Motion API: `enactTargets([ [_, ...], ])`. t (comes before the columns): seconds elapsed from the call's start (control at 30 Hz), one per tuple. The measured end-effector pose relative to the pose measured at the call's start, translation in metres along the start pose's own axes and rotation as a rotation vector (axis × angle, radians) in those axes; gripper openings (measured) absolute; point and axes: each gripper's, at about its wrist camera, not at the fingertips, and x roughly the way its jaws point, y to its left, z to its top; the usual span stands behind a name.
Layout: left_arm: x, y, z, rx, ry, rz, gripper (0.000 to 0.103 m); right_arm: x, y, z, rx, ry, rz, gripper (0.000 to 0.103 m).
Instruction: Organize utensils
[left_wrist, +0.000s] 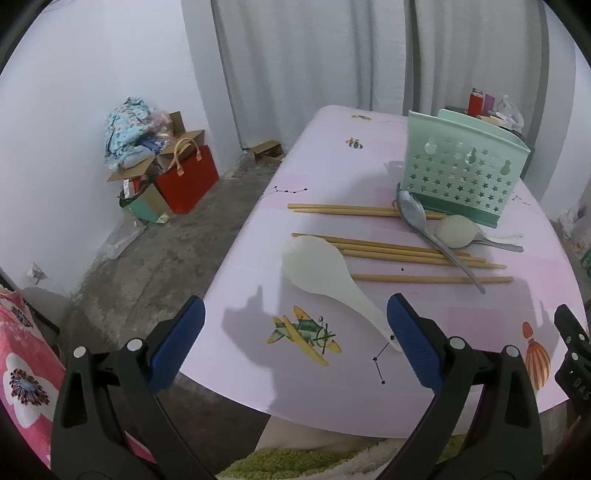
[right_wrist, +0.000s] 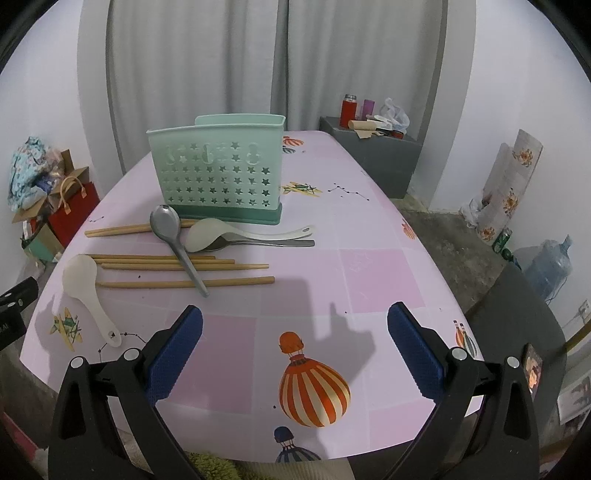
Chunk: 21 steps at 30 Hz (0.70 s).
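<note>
- Left wrist view: the left gripper (left_wrist: 295, 343) stands wide with nothing between its blue pads (left_wrist: 415, 350), tilted down over the near edge of the pink table (left_wrist: 332, 387)
- A white paddle (left_wrist: 321, 275) lies just ahead of it, bowl away and to the left; its handle runs back toward the right pad, which covers its tip, so I cannot tell if they touch
- Further ahead, past the paddle bowl, lie four chopsticks (left_wrist: 406, 254) side by side across the table, and beyond them a further pair (left_wrist: 343, 209)
- A steel spoon (left_wrist: 424, 225) lies aslant over the chopsticks, ahead and to the right, bowl at the far end
- A second white paddle (left_wrist: 454, 230) lies right of the spoon bowl, over another steel spoon whose handle shows to its right
- The green caddy (left_wrist: 461, 173) stands upright behind them, far ahead and right
- At the right edge a black part of the other tool shows
- On the floor far to the left sit a red bag (left_wrist: 188, 181) and boxes

- Right wrist view: the right gripper (right_wrist: 295, 343) is wide too and holds nothing, over bare cloth with a balloon print (right_wrist: 314, 391) between its pads
- All utensils lie ahead and to the left: the near paddle (right_wrist: 86, 284) leftmost, chopsticks (right_wrist: 184, 271) right of it, the spoon (right_wrist: 173, 236) across them
- The caddy (right_wrist: 218, 173) stands ahead, slightly left, the second paddle (right_wrist: 221, 232) at its foot
</note>
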Motion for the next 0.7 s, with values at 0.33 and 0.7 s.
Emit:
enactTargets([
  [0.33, 0.0005, 0.0001, 0.0003, -0.001, 0.003, 0.000, 0.095, -0.0002, -0.0002, -0.0006, 0.001, -0.001, 0.000, 0.098],
  [0.7, 0.0028, -0.0016, -0.0013, 0.001, 0.007, -0.005, 0.095, 0.0000, 0.0001, -0.0013, 0.001, 0.001, 0.001, 0.098],
])
